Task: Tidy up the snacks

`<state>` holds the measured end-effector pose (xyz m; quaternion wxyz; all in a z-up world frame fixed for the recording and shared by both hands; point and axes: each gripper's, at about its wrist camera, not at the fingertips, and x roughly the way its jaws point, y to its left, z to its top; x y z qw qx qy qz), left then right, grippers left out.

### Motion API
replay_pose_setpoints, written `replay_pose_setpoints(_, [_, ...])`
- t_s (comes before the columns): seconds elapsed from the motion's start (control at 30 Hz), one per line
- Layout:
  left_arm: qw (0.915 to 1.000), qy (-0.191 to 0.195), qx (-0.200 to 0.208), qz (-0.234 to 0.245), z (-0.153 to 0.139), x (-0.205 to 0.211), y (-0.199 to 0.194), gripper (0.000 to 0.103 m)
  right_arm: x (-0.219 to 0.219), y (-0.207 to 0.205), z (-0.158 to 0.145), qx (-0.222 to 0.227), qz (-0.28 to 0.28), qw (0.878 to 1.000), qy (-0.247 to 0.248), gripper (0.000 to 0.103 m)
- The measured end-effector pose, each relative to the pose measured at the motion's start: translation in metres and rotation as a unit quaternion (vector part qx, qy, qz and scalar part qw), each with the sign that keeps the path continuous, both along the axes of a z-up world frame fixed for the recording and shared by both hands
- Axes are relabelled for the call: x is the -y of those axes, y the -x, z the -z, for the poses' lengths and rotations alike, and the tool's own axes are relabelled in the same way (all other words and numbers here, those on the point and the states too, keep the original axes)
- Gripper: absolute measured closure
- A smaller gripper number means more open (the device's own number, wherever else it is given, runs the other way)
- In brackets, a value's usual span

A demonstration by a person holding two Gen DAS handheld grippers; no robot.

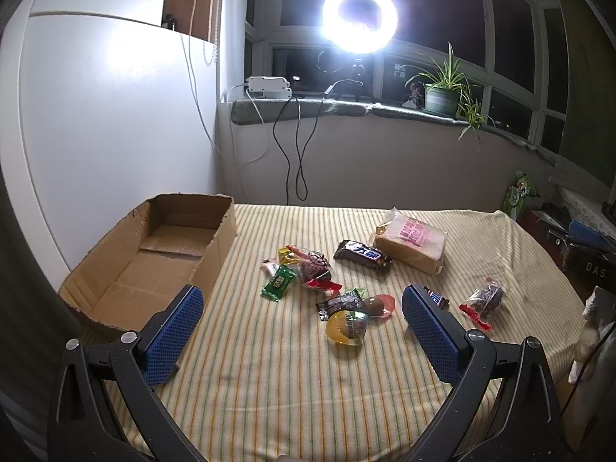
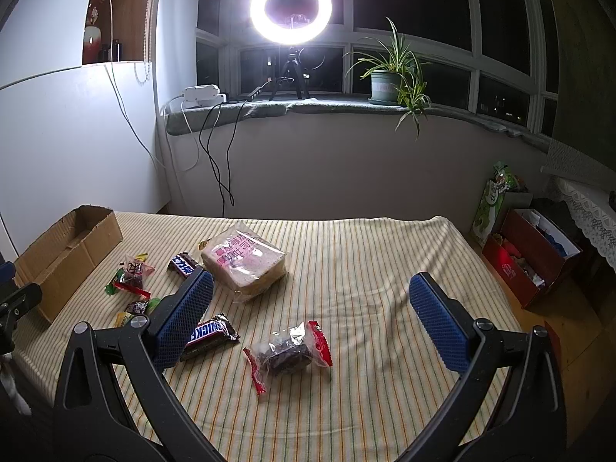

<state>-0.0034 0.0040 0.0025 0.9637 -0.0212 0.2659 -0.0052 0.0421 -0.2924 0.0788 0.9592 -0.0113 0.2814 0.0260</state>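
Observation:
An open cardboard box (image 1: 154,254) sits empty at the table's left; it also shows in the right wrist view (image 2: 69,254). Snacks lie scattered on the striped cloth: a bagged bread loaf (image 1: 412,244) (image 2: 244,263), a dark Snickers bar (image 1: 362,256), a green candy (image 1: 278,283), a yellow capsule egg (image 1: 346,327), a second Snickers bar (image 2: 210,337) and a clear-wrapped dark cake (image 2: 288,350). My left gripper (image 1: 302,308) is open above the cloth, near the egg. My right gripper (image 2: 312,296) is open, just above the wrapped cake.
A ring light (image 2: 290,9) on a tripod, a potted plant (image 2: 385,81) and a power strip (image 2: 202,96) stand on the windowsill behind. A red box (image 2: 527,261) with clutter sits on the floor right of the table. A white cabinet (image 1: 115,134) stands at left.

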Motion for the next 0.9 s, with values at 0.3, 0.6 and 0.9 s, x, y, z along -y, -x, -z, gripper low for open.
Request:
replay_pose_setpoints(0.3, [1.0,0.0,0.0,0.001,0.0,0.002,0.0,0.001,-0.002,-0.001,0.002,-0.003,-0.001,1.0,0.0,0.0])
replay_pose_setpoints(0.6, [1.0,0.0,-0.006,0.008,0.003,0.006,-0.009,0.001,0.0,-0.008,0.01,-0.013,-0.003,1.0,-0.002,0.0])
replay_pose_setpoints(0.9, [0.9996,-0.003,-0.013,0.024,0.005,0.018,-0.023,0.001,0.002,-0.023,0.018,-0.026,-0.01,1.0,-0.004,0.0])
